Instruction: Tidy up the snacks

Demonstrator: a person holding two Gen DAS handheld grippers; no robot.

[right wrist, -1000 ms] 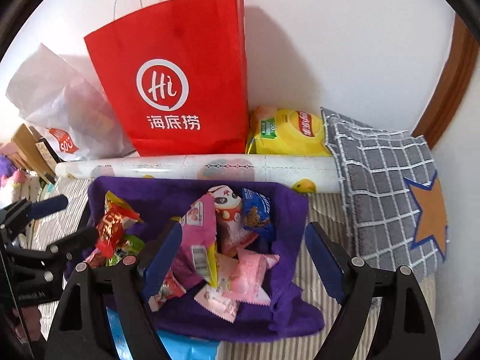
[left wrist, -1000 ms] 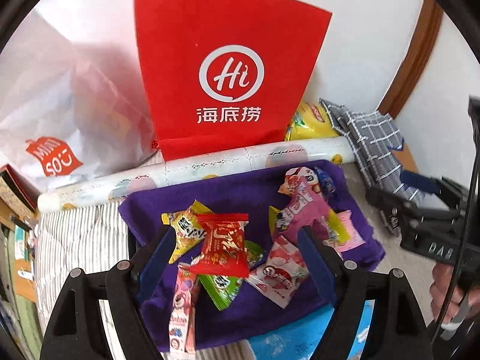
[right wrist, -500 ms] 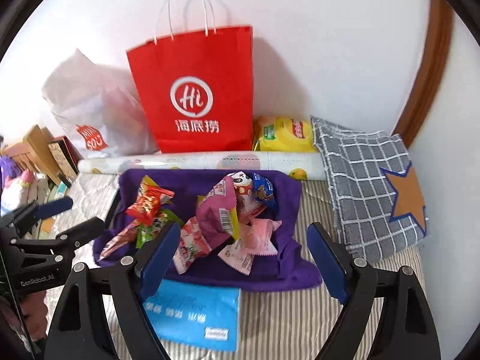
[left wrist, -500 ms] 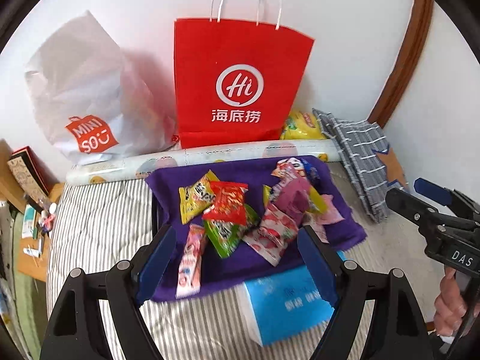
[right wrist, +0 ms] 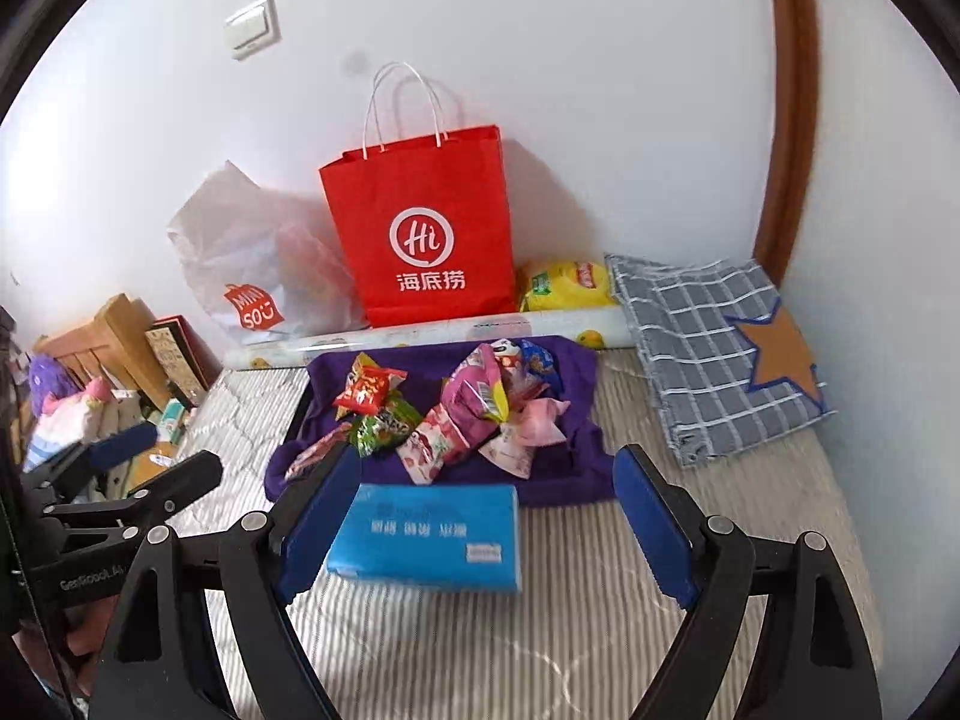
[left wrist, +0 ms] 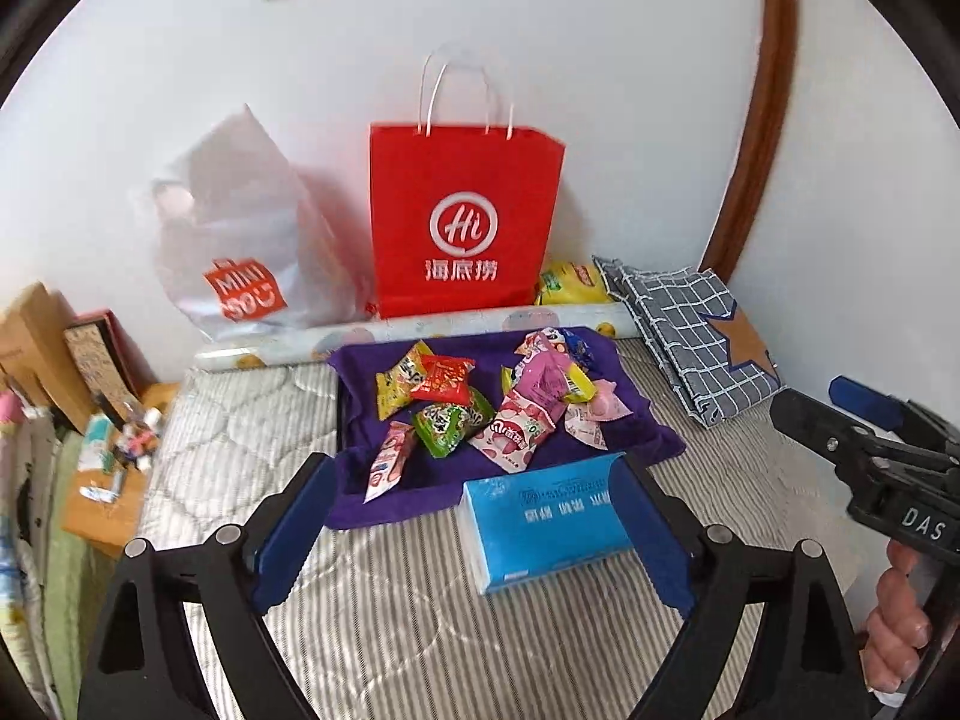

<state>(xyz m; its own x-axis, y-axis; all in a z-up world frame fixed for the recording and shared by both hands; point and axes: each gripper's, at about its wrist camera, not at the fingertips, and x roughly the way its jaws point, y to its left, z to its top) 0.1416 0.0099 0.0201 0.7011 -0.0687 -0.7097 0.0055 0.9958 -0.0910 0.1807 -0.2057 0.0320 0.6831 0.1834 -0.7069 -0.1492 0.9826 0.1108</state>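
Note:
Several snack packets lie heaped on a purple cloth [left wrist: 360, 384] on the striped mattress: a red packet [left wrist: 444, 381], a yellow one [left wrist: 396, 384], a green one [left wrist: 447, 420] and a pink one [left wrist: 546, 378]. My left gripper [left wrist: 471, 462] hangs above and short of the heap; its jaws are opening and nothing is between them. In the right wrist view the same heap [right wrist: 474, 414] lies on the cloth [right wrist: 576, 372]. My right gripper [right wrist: 485, 453] is open and holds nothing, equally far back. Each gripper shows at the edge of the other's view.
A blue tissue pack [left wrist: 546, 516] lies in front of the cloth. Against the wall stand a red paper bag [left wrist: 462, 222], a white plastic bag [left wrist: 240, 240], a yellow chip bag [left wrist: 570, 285] and a paper roll [left wrist: 480, 324]. A chequered cloth [left wrist: 690, 336] lies right; boxes [left wrist: 36, 348] stand left.
Both grippers have drawn back and upward from the snack heap, which now looks smaller and farther. The blue tissue pack and more mattress have come into view. The left jaws have spread wider.

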